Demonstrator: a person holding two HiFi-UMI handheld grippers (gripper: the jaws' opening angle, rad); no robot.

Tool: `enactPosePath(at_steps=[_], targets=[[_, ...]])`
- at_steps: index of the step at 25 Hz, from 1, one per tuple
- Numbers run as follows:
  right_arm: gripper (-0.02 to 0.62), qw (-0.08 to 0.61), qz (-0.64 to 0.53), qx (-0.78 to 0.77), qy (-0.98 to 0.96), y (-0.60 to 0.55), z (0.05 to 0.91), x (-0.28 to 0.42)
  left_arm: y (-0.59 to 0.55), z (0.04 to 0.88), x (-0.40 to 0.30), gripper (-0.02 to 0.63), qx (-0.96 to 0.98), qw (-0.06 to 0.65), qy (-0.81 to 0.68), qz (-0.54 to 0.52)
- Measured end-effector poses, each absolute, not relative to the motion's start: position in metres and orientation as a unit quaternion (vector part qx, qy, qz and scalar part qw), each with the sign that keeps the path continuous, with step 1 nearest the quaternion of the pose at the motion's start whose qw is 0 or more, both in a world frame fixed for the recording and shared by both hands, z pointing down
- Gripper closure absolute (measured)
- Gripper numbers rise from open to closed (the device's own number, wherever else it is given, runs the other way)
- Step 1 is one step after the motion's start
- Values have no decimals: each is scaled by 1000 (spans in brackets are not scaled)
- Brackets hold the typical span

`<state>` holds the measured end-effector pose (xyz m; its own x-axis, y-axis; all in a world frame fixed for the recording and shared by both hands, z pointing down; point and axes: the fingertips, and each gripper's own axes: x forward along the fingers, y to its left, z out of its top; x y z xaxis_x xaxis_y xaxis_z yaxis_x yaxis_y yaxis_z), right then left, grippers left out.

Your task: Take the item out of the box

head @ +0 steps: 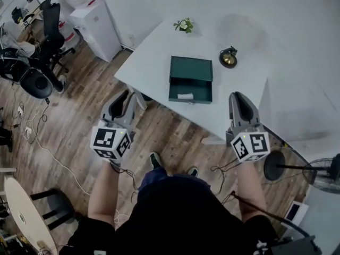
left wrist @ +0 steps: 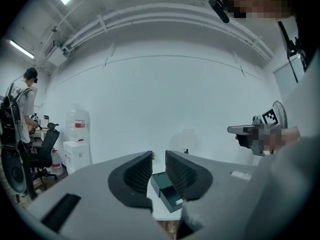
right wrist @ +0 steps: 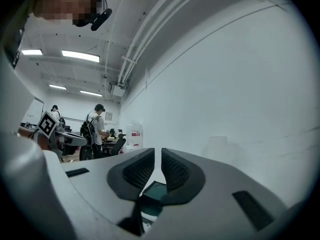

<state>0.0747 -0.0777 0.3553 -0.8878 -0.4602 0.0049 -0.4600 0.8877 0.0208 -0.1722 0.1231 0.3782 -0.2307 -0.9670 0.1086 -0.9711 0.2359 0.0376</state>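
My left gripper (head: 127, 98) and right gripper (head: 239, 96) hang in front of my chest, short of the table (head: 154, 52). Each has its jaws only a narrow slit apart with nothing between them, so that is two claws, both empty.

Below them loose cables (head: 40, 142) trail over the floor by my feet. If I step forward without looking, I could snag one and lurch into the table edge.

On the table there is one green box (head: 190, 69) with its drawer (head: 199, 94) pulled out toward me. One small white item (head: 185, 96) lies inside, low in the drawer near the front.

The trouble I foresee starts with the jaws; set this narrow, they would likely push the item along the drawer floor rather than straddle it, so I think they must widen first. The item also lies so low that a careless close might pinch the drawer wall instead. Nothing pins the box, so a one-handed pull could drag the whole thing toward the edge; I would brace it with the other claw.

Farther back are one small plant (head: 184, 25) and one round dark object with a brassy face (head: 228, 58). Both are well apart from the box, and I think only a wide swing would hit them.
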Motion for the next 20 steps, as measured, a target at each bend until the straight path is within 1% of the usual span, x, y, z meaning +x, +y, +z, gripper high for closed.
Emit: enactPosePath(at_steps=[5,10,16,20], targets=[[548,19,-11,281,-960,-70,354,31,103,393,-227,526,659,69,-749,24],[548,40,-4,309,-950,-77,369,7,71,418,-254,526,692,85,-716,35],[545,58,4,323,-945,-100,391,-2,20,456,-253,526,727,117,-674,59],[543,50,24,332,-942,-126,411,3,-14,485,-234,526,749,139,-639,104]])
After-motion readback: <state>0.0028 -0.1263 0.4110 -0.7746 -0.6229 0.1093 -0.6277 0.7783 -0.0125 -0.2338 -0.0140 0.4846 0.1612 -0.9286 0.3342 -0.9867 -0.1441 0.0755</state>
